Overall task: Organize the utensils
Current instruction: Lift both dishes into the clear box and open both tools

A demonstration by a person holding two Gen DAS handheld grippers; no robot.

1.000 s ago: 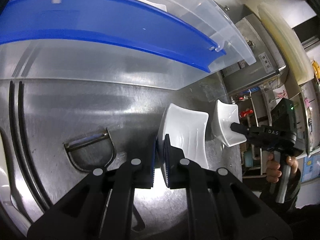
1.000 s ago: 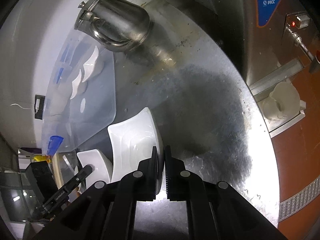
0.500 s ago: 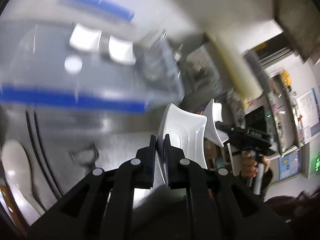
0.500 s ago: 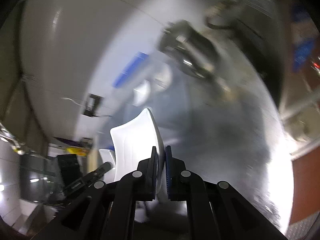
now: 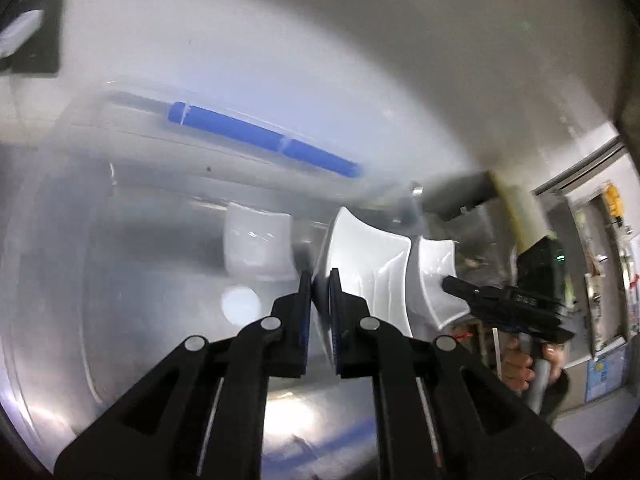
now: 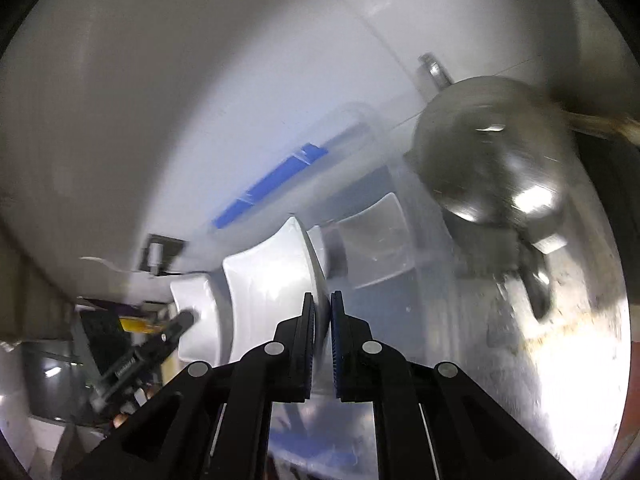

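1. Left wrist view: your left gripper point(image 5: 319, 280) pinches a white dish point(image 5: 362, 264) edge-on above the clear bin point(image 5: 132, 216); one dish point(image 5: 256, 248) lies inside.
2. Right wrist view: your right gripper point(image 6: 322, 306) pinches another dish point(image 6: 266, 280) beside the bin point(image 6: 384, 208), near a kettle point(image 6: 492, 168).

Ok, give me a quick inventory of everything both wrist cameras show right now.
Square dishes held: 2, white, one clamped in the left claw, one in the right claw.
Square dishes in bin: at least 2, white, one ahead of the left claw, one ahead of the right; views blurred.
Storage bin: 1, clear plastic, blue handle, against the wall.
Kettle: 1, steel, right of the bin.
Countertop: 1, steel.
Left claw: 1, black, shut on a dish.
Right claw: 1, black, shut on a dish.
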